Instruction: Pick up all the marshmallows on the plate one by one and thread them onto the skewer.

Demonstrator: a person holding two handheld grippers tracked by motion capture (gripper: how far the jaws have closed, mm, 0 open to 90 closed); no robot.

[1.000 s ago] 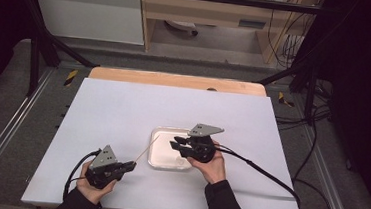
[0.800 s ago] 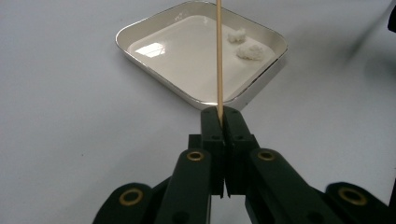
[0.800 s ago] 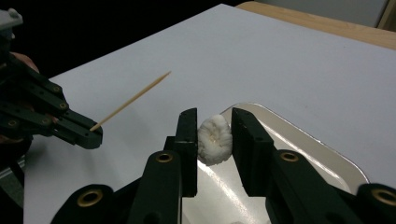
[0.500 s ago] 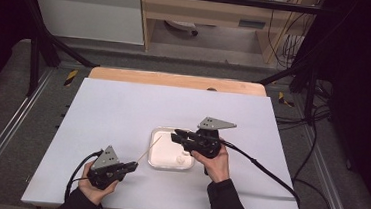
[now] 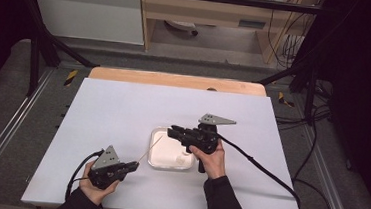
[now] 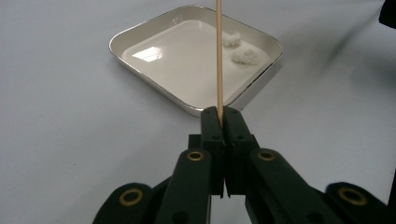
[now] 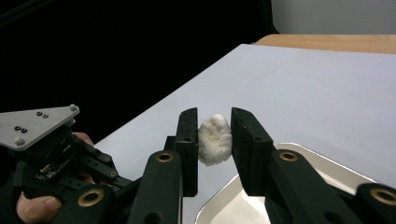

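A white square tray (image 5: 150, 152) lies on the table, and in the left gripper view two small white lumps (image 6: 246, 56) rest at the far side of the tray (image 6: 140, 77). My left gripper (image 6: 219, 112) is shut on a thin wooden skewer (image 6: 218, 56) that points over the tray. In the high view this left gripper (image 5: 134, 165) sits low at the tray's near left corner. My right gripper (image 7: 214, 116) is shut on a white lump (image 7: 215, 140). It hovers above the tray (image 7: 327, 163), and the high view places the right gripper (image 5: 171, 132) over the tray's far edge.
The white tabletop (image 5: 123, 109) stretches wide around the tray, with a wooden strip (image 5: 175, 79) along its far edge. Cables trail from the right gripper toward the table's right side. Metal rails run along both sides of the table. Dark floor lies beyond.
My right gripper has lifted a little above the tray with the white lump between its jaws. The left gripper and its skewer have stayed where they were.
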